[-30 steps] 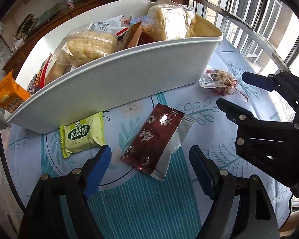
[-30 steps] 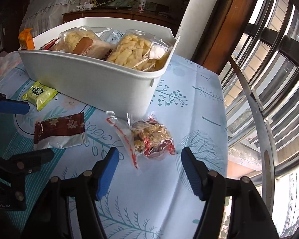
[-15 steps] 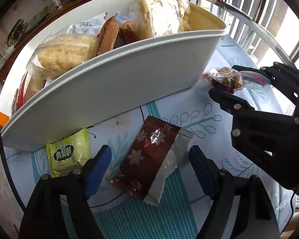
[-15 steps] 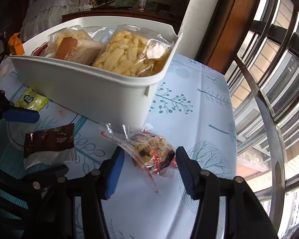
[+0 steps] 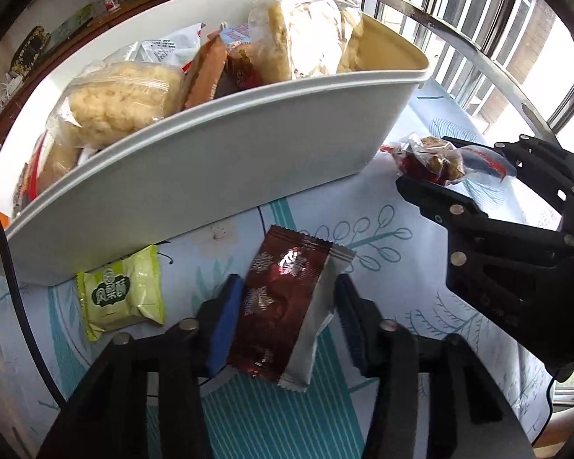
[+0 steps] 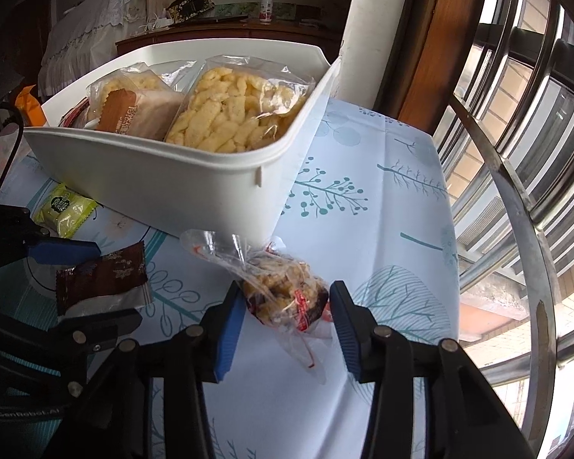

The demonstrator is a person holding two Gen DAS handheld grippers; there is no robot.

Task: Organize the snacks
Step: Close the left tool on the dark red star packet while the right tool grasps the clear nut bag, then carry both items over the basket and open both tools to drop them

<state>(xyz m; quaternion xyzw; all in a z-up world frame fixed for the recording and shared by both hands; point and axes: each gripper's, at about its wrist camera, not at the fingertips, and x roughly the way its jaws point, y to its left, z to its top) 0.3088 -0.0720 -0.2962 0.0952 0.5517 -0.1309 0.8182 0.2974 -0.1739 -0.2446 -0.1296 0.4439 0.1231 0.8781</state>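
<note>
Sunlit window bars [image 6: 516, 176] curve past the right side of my worktop [image 6: 382, 199], which wears a pale cloth printed with teal leaves and trees; a wooden sideboard [image 6: 225, 30] stands at the far wall. At the middle sits a white tub [image 5: 225, 176], already loaded with clear bags of pale puffed snacks [image 6: 233, 111] and a few wrapped biscuits. My left hand-held gripper [image 5: 287, 317] has just been closing, and its blue pads now press both long edges of the dark red snowflake packet [image 5: 283, 298], which lies just near of the tub; a green pineapple-cake packet [image 5: 120, 296] lies to its left, tucked against the tub's near wall. My right hand-held gripper [image 6: 287, 317] has also been closing; its pads squeeze the clear bag of brown snacks [image 6: 283, 298], which sits near the tub's right corner, its loose plastic top trailing towards the tub; the cloth beyond it, towards the window, is bare.
</note>
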